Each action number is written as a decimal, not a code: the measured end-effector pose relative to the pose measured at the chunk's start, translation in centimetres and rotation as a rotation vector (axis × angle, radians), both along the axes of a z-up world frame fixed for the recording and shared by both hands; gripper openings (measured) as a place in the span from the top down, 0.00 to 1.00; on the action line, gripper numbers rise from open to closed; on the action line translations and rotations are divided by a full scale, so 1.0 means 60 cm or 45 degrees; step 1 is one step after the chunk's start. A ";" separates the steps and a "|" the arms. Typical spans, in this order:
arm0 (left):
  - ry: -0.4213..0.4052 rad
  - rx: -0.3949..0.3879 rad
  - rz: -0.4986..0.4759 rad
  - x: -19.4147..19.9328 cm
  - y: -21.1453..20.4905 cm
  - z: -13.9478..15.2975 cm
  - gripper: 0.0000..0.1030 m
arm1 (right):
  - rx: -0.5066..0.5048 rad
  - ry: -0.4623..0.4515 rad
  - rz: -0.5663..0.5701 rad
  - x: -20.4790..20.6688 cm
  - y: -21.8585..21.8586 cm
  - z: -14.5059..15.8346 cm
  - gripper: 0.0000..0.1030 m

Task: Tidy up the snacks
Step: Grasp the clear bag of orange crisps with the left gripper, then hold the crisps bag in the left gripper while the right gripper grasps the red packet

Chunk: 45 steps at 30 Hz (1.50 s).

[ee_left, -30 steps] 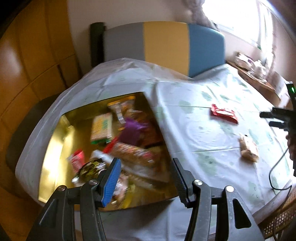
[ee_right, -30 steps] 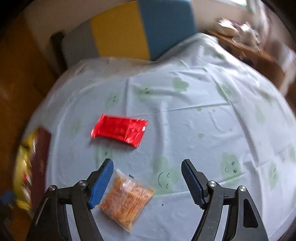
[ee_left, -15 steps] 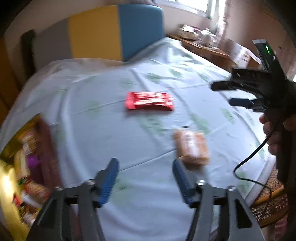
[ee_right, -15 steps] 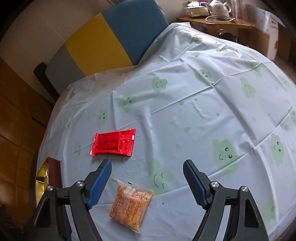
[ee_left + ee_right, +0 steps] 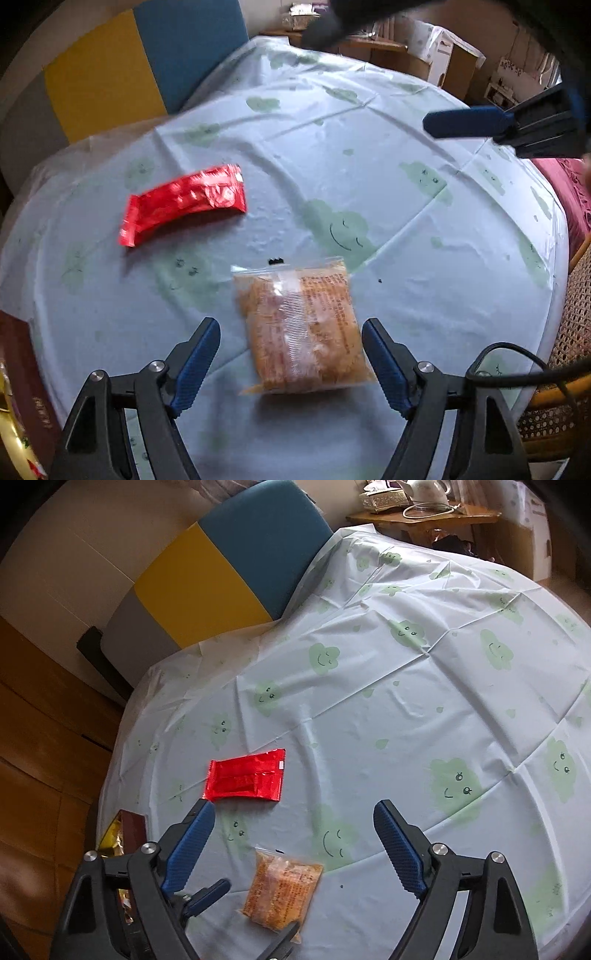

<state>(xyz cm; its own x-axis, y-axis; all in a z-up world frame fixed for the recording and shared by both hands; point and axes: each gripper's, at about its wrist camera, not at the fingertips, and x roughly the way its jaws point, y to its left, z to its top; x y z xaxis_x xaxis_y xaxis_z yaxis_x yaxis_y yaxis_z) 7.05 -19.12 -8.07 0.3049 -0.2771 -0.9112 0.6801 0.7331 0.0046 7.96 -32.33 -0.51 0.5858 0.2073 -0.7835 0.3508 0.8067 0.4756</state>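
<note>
A clear bag of orange snack (image 5: 301, 325) lies on the pale cloud-print tablecloth (image 5: 369, 166). My left gripper (image 5: 291, 360) is open, its fingers on either side of the bag's near end, just above it. A red foil packet (image 5: 184, 202) lies further left. In the right wrist view the orange bag (image 5: 282, 891) and red packet (image 5: 245, 780) lie below my open, empty right gripper (image 5: 295, 845), which hovers high above the table. The left gripper's fingertips (image 5: 214, 890) show beside the bag there.
A gold snack box with a dark red rim (image 5: 123, 832) sits at the table's left edge, also in the left wrist view (image 5: 14, 424). A grey, yellow and blue chair back (image 5: 221, 568) stands behind the table. A wicker chair (image 5: 576, 332) is at right.
My left gripper swung right from over the gold box to straddle the orange bag. My right gripper lifted and pulled back, widening its view.
</note>
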 end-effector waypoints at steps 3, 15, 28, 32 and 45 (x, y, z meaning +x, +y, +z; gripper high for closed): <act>0.044 -0.036 -0.026 -0.003 0.007 -0.014 0.39 | 0.002 -0.003 0.011 0.001 0.003 0.001 0.14; -0.110 -0.103 0.273 -0.050 0.184 0.005 0.40 | -0.069 0.056 0.111 0.011 0.032 -0.015 0.14; -0.165 -0.204 0.320 -0.063 0.226 -0.020 0.40 | -0.258 0.138 0.509 0.039 0.144 -0.048 0.14; -0.167 -0.222 0.328 -0.062 0.228 -0.019 0.40 | -0.415 0.128 0.658 0.086 0.183 -0.050 0.14; -0.159 -0.257 0.345 -0.061 0.233 -0.018 0.40 | -0.839 0.171 1.102 0.235 0.252 -0.129 0.14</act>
